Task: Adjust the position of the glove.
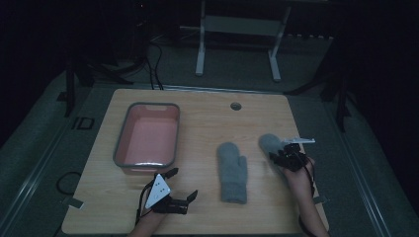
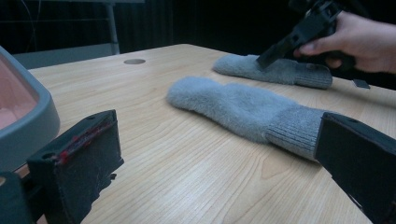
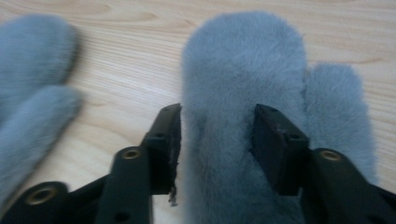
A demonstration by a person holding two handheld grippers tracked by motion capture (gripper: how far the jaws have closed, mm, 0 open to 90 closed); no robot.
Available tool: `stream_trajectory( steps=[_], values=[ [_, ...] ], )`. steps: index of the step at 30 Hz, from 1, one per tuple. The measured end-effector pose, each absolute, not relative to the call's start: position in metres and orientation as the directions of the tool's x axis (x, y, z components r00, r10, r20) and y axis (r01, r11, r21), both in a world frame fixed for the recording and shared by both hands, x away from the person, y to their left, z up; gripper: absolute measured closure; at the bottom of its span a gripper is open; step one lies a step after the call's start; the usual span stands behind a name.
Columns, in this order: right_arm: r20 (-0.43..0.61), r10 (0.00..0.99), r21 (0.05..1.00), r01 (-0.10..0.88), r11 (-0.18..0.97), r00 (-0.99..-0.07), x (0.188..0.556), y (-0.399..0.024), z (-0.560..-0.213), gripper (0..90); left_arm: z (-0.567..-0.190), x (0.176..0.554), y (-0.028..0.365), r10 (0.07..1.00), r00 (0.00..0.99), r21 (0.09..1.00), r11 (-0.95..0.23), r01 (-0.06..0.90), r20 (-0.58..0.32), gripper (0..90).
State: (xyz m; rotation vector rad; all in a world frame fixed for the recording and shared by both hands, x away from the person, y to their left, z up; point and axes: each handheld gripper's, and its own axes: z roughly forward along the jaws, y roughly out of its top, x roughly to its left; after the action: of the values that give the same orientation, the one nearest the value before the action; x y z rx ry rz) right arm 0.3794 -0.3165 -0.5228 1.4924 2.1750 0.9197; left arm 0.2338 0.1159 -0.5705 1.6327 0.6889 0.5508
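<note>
Left gripper (image 1: 181, 183) at table's (image 1: 207, 217) 7 o'clock — jaws wide apart, nothing between, aimed toward 1 o'clock. Right gripper (image 1: 275, 157) at 4 o'clock — jaws part-spread astride right grey mitten (image 3: 243, 88); whether pads press the fur, cannot tell. Left grey mitten (image 1: 232, 170) flat near centre, cuff toward 6 o'clock. Pink tub (image 1: 148, 138), grey-rimmed, farther off at 10 o'clock.
</note>
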Motion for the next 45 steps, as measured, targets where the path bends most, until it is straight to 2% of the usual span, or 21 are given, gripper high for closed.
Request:
stream_trajectory(
  steps=[1,4,7,16,20,22,25,27,29,33,37,45],
  values=[
    [0.092,0.902,0.689,0.681,0.248,-0.421,0.379,-0.320,-0.518,49.1,-0.571,0.234,0.116,0.703,0.711,0.985,-0.105,0.134,-0.022,1.2],
    [0.007,0.887,0.709,0.628,0.321,-0.462,0.378,-0.327,-0.506,52.7,-0.571,0.234,0.116,0.703,0.711,0.985,-0.104,0.134,-0.022,1.2],
    [0.013,0.870,0.711,0.616,0.338,-0.493,0.383,-0.336,-0.502,52.9,-0.571,0.234,0.116,0.702,0.711,0.985,-0.104,0.134,-0.023,1.2],
    [0.002,0.849,0.673,0.628,0.390,-0.529,0.389,-0.343,-0.527,52.2,-0.571,0.234,0.116,0.703,0.711,0.985,-0.102,0.136,-0.026,1.2],
    [-0.022,0.842,0.680,0.609,0.408,-0.540,0.387,-0.342,-0.541,58.6,-0.571,0.234,0.116,0.702,0.712,0.985,-0.103,0.135,-0.024,1.2],
    [-0.064,0.832,0.695,0.573,0.433,-0.551,0.383,-0.340,-0.545,66.5,-0.571,0.234,0.116,0.702,0.712,0.985,-0.105,0.135,-0.023,1.2],
    [-0.072,0.858,0.716,0.572,0.400,-0.509,0.378,-0.338,-0.547,80.3,-0.571,0.234,0.116,0.703,0.711,0.985,-0.103,0.136,-0.024,1.2],
    [-0.078,0.888,0.719,0.591,0.365,-0.452,0.374,-0.333,-0.543,83.4,-0.571,0.234,0.116,0.703,0.710,0.985,-0.103,0.136,-0.025,1.2],
    [-0.088,0.915,0.728,0.602,0.329,-0.394,0.370,-0.328,-0.538,84.1,-0.571,0.234,0.116,0.704,0.710,0.986,-0.100,0.137,-0.027,1.2],
    [-0.014,0.954,0.752,0.626,0.208,-0.300,0.356,-0.321,-0.523,84.3,-0.571,0.234,0.116,0.704,0.710,0.986,-0.099,0.138,-0.029,1.2],
    [-0.001,0.975,0.754,0.641,0.146,-0.221,0.339,-0.313,-0.511,84.2,-0.571,0.234,0.116,0.702,0.712,0.986,-0.102,0.135,-0.025,1.2],
    [0.035,0.986,0.720,0.688,0.088,-0.163,0.325,-0.309,-0.521,83.8,-0.571,0.234,0.116,0.700,0.714,0.985,-0.102,0.136,-0.026,1.2]
  ],
)
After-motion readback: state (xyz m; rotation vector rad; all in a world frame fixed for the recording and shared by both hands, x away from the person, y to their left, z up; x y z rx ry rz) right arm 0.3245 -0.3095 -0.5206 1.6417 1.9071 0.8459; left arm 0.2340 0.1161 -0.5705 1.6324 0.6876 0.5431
